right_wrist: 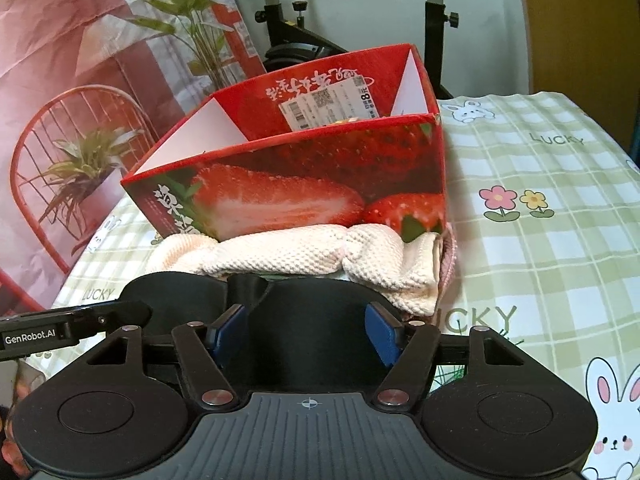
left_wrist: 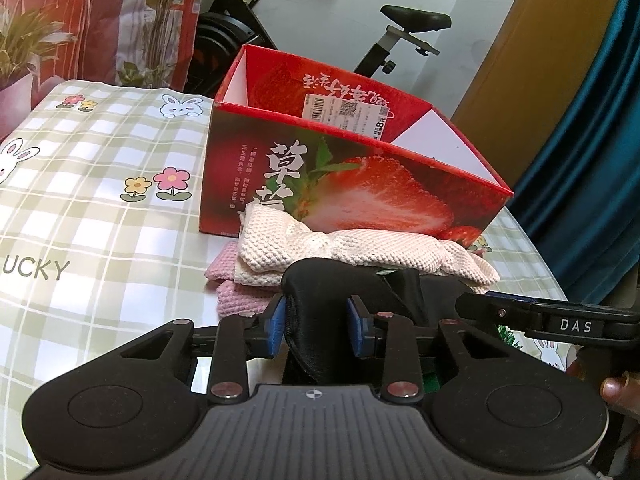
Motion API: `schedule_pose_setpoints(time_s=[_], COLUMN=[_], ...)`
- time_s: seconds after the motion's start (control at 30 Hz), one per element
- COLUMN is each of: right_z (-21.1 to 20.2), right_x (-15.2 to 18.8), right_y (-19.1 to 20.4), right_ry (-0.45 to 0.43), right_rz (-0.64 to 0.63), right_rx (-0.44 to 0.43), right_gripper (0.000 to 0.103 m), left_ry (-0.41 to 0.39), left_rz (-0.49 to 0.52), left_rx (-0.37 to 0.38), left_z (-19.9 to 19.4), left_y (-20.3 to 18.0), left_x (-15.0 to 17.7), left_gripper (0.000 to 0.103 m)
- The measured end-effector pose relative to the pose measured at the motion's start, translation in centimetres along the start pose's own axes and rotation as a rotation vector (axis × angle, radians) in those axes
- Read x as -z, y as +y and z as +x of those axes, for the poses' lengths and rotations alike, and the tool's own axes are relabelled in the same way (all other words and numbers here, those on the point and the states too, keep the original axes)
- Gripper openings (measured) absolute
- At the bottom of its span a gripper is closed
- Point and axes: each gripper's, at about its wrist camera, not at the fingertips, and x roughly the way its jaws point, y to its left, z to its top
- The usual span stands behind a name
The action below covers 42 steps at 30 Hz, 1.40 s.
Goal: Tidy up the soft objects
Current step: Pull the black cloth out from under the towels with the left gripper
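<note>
Both claws are gripping a black padded fabric piece (left_wrist: 320,320) near the red strawberry-printed cardboard box (left_wrist: 340,184): left claw (left_wrist: 316,330) pinching it, right claw (right_wrist: 306,334) seemingly clamping a wider fold. Next, lifting it into the box.

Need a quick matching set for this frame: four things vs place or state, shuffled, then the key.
Things:
1. box
2. cream cloth
3. pink cloth
4. black item

Place or state:
A. between the left tongs
B. under the cream cloth
C. open-topped, behind the cloths
D. lies against the box front

Pairs: 1-C, 2-D, 3-B, 4-A
</note>
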Motion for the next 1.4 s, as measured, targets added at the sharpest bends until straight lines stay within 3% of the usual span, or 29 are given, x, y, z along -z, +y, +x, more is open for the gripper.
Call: schedule_pose_setpoints(time_s=[0.63,0.8,0.97,1.23,1.3,1.33,1.4], right_z=[0.1,0.3,0.7,0.1,0.2,0.3,0.3], right_x=[0.4,0.7,0.9,1.2,1.3,1.3,1.4], right_y=[-0.4,-0.5,-0.5,-0.7,-0.7,-0.7,-0.7], right_ry=[0.009,0.012,0.019,0.015,0.018,0.019,0.019], right_rz=[0.017,0.022,0.019,0.020,0.022,0.020,0.018], right_rx=[-0.011,-0.017,-0.017,-0.011,-0.014,-0.013,-0.014], right_gripper=[0.067,0.068,0.069,0.070,0.071,0.072,0.072], left_ry=[0.012,0.029,0.064,0.094,0.080,0.071,0.055], left_rz=[-0.035,-0.067,-0.119,-0.161,-0.146,-0.136,-0.128], left_rx=[0.005,0.017,0.054,0.128,0.117,0.107,0.077], left_z=[-0.1,0.3,1.4,3.1,3.0,2.8,2.4], left_y=[1.0,1.8,2.6,2.4,2.2,2.1,2.3], left_x=[0.4,0.7,1.2,1.5,1.5,1.5,1.4], left_gripper=[0.040,0.056,0.056,0.067,0.061,0.045,0.031])
